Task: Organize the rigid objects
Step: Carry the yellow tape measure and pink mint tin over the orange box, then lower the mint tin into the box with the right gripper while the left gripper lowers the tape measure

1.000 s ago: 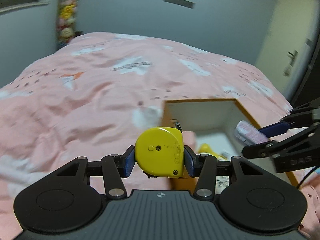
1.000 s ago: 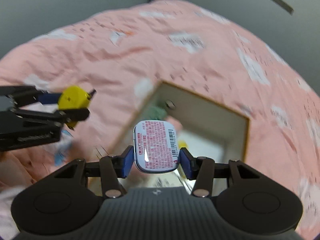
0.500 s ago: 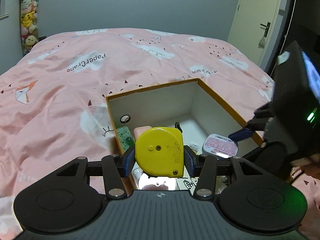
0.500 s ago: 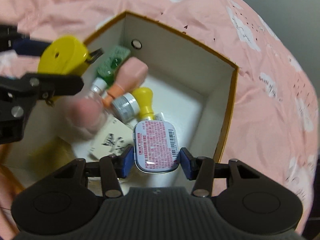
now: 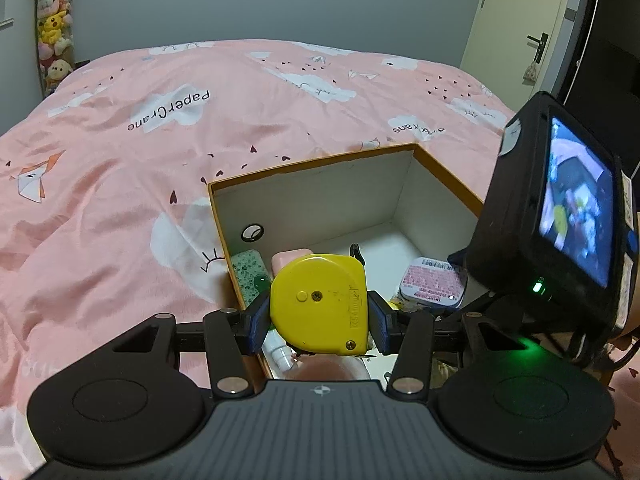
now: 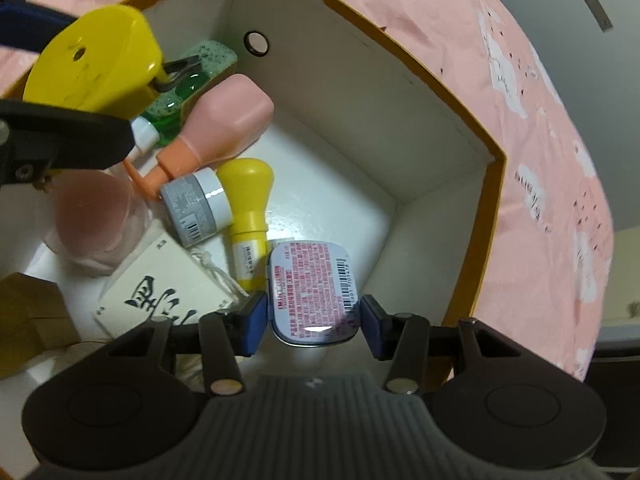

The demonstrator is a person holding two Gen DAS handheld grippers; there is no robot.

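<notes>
Mint tin (image 6: 313,290) sits clenched in the right claw (image 6: 314,320), low inside the box (image 6: 490,216) near its right wall — probably for release on bare floor. Yellow tape measure (image 5: 319,305), gripped by the left claw (image 5: 318,322), hovers over the box's crowded left side — on the pink bed (image 5: 120,184).

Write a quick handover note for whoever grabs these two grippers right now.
Left gripper: shut on the yellow tape measure, held over the box.
Right gripper: shut on the mint tin, low inside the box.
Already in the box: pink bottle, yellow stamp, small jar, green bottle.
Left: release both items inside.
</notes>
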